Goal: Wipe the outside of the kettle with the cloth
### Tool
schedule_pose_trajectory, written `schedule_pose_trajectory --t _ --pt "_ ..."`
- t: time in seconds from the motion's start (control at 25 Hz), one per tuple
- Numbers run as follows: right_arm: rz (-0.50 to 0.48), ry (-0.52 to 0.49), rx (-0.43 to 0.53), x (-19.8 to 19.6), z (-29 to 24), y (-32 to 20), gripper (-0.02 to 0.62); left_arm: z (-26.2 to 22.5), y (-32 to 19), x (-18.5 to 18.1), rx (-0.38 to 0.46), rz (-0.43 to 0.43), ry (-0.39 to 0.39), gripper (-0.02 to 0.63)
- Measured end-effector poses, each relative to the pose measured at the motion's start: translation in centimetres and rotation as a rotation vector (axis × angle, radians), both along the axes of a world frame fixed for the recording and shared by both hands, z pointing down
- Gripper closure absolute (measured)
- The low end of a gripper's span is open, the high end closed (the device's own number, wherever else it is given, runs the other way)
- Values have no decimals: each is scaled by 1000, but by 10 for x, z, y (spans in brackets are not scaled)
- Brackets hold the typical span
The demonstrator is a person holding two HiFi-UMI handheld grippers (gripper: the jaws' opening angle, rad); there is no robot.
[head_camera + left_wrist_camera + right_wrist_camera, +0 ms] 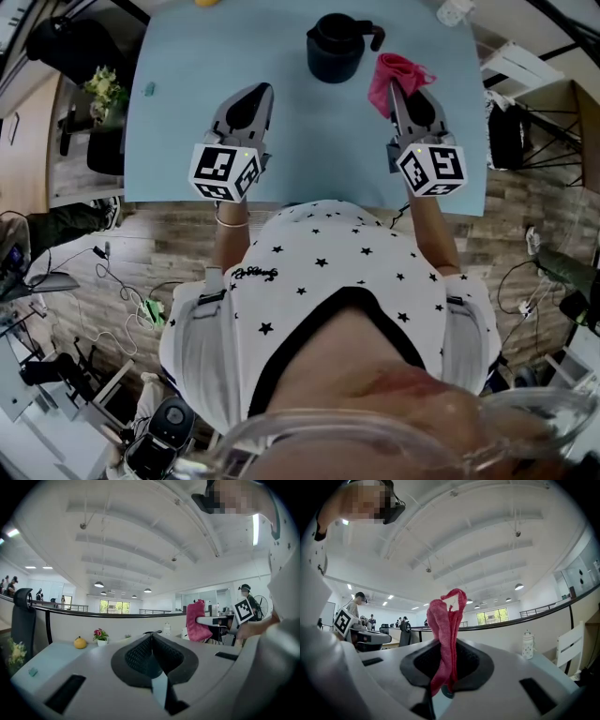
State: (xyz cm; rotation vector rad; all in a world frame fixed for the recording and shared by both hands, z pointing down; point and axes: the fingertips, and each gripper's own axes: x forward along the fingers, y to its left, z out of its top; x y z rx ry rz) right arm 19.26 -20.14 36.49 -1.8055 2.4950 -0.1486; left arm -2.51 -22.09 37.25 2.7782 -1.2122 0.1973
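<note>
A black kettle with a side handle stands on the pale blue table, toward its far edge. My right gripper is shut on a pink cloth, held just right of the kettle and apart from it; the cloth hangs bunched between the jaws in the right gripper view. My left gripper hovers over the table, left of and nearer than the kettle, its jaws closed with nothing in them. The pink cloth also shows in the left gripper view.
A yellow fruit and a small flower pot sit at the table's far edge. A small teal object lies near the left edge. A white item lies at the far right corner. Chairs, cables and bags surround the table on the floor.
</note>
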Motion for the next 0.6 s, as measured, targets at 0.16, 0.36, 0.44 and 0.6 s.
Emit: schedule_pose_trajectory --t 0.16,0.36,0.44,0.6 --pt "-4 3 3 0 -1 1 541 0 1 -1 -2 1 -3 575" --pt "0 12 -4 1 -1 3 541 -4 1 -3 -1 4 -1 575" --pt "-7 21 0 1 -2 0 541 -4 1 -3 4 4 -1 575" --pt "-24 31 14 1 -4 -2 541 -3 1 0 12 1 -4 575"
